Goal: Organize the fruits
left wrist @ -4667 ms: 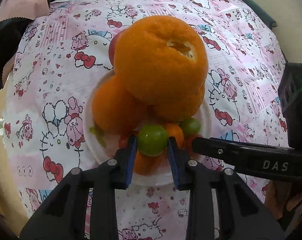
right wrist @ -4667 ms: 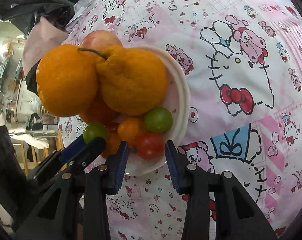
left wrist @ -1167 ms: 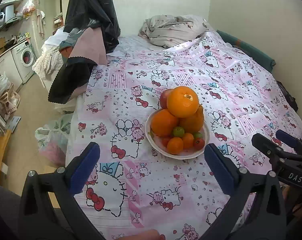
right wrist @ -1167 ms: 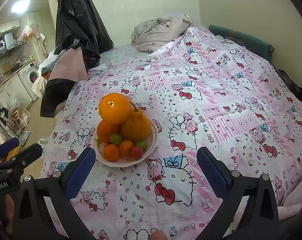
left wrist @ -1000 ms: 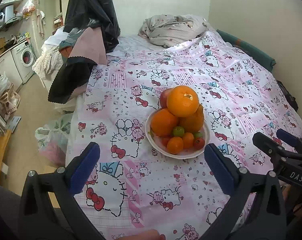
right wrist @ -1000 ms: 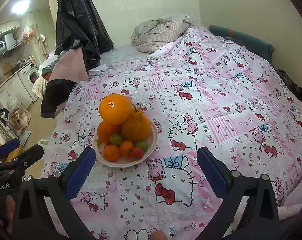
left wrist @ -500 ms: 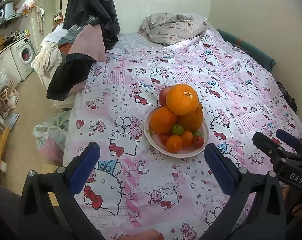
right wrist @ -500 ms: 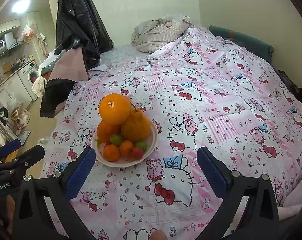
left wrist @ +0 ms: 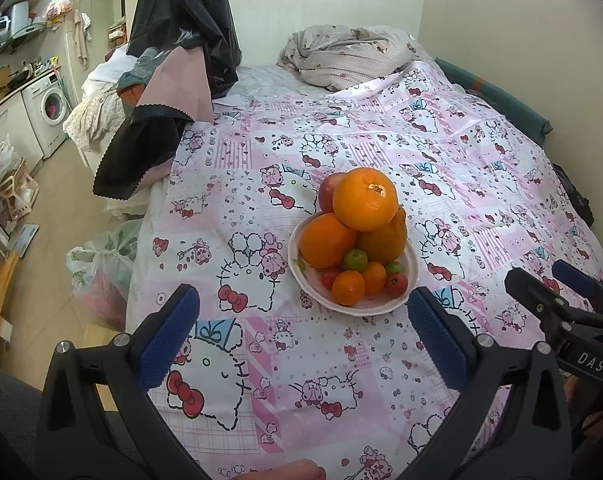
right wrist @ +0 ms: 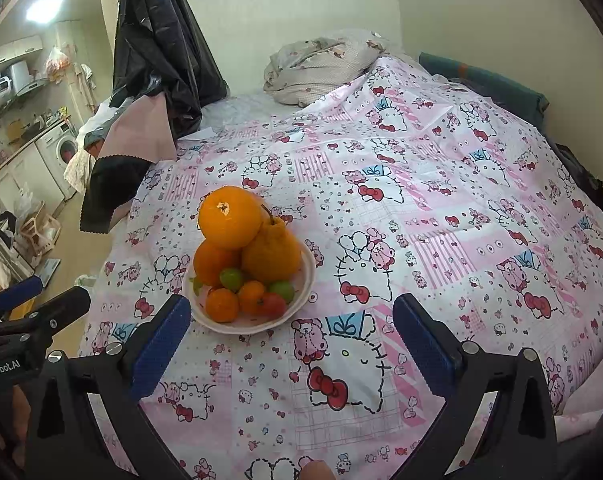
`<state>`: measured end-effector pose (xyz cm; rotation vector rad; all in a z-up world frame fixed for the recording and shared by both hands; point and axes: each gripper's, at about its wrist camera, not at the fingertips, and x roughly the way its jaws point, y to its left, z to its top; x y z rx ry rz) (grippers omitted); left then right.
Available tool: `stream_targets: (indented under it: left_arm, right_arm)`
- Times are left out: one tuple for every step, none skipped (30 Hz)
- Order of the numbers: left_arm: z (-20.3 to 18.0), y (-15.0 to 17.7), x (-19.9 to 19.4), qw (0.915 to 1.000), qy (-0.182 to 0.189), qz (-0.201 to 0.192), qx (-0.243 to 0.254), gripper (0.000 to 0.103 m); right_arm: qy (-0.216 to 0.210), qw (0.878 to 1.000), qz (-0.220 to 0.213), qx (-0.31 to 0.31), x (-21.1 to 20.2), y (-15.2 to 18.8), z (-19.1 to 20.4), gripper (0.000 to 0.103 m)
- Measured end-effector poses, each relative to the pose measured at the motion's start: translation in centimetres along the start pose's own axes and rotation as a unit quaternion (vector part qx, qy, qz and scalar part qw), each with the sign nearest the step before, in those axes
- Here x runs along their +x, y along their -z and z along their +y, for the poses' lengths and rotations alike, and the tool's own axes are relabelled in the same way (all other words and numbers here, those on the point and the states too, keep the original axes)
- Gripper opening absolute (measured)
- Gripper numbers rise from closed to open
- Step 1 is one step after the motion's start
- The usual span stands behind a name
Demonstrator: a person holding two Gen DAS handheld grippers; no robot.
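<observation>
A white plate holds piled fruit on the pink cartoon-print cloth. A big orange sits on top of two oranges and a bumpy citrus, with a red apple behind. Small green fruits, small oranges and a cherry tomato lie at the front. The pile also shows in the right wrist view on its plate. My left gripper is wide open and empty, well back from the plate. My right gripper is wide open and empty, also back from it.
The pink cloth covers a bed or table. A crumpled blanket lies at the far end. Dark and pink garments hang at the far left. A plastic bag sits on the floor beside the left edge.
Both grippers have opened wide and pulled far back from the plate since the close-up frames; the green fruit rests on the plate. In the last second the views barely shift.
</observation>
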<state>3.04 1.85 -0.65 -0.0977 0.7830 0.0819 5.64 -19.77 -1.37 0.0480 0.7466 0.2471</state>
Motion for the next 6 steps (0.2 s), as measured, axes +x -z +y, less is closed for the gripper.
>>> stream_targets:
  left_arm:
    - [-0.01, 0.02, 0.03, 1.0, 0.0, 0.0, 0.0, 0.103]
    - [0.01, -0.01, 0.02, 1.0, 0.0, 0.001, -0.001, 0.103]
    - [0.0, 0.01, 0.02, 1.0, 0.0, 0.0, -0.001, 0.103]
    - [0.02, -0.01, 0.02, 1.0, 0.0, 0.0, -0.001, 0.103]
    - [0.03, -0.02, 0.01, 1.0, 0.0, -0.001, -0.001, 0.103]
    - [0.02, 0.03, 0.04, 1.0, 0.0, -0.001, -0.002, 0.103]
  right_arm:
    - [0.0, 1.0, 0.0, 0.0, 0.04, 0.01, 0.08, 0.103]
    - [-0.001, 1.0, 0.001, 0.0, 0.03, 0.0, 0.07, 0.103]
    - [-0.001, 1.0, 0.001, 0.0, 0.04, -0.01, 0.09, 0.103]
    - [-0.001, 1.0, 0.001, 0.0, 0.0, -0.02, 0.1, 0.103]
    - [-0.001, 1.0, 0.001, -0.001, 0.03, -0.02, 0.09, 0.103]
    - [-0.002, 1.0, 0.001, -0.001, 0.06, -0.02, 0.14, 0.103]
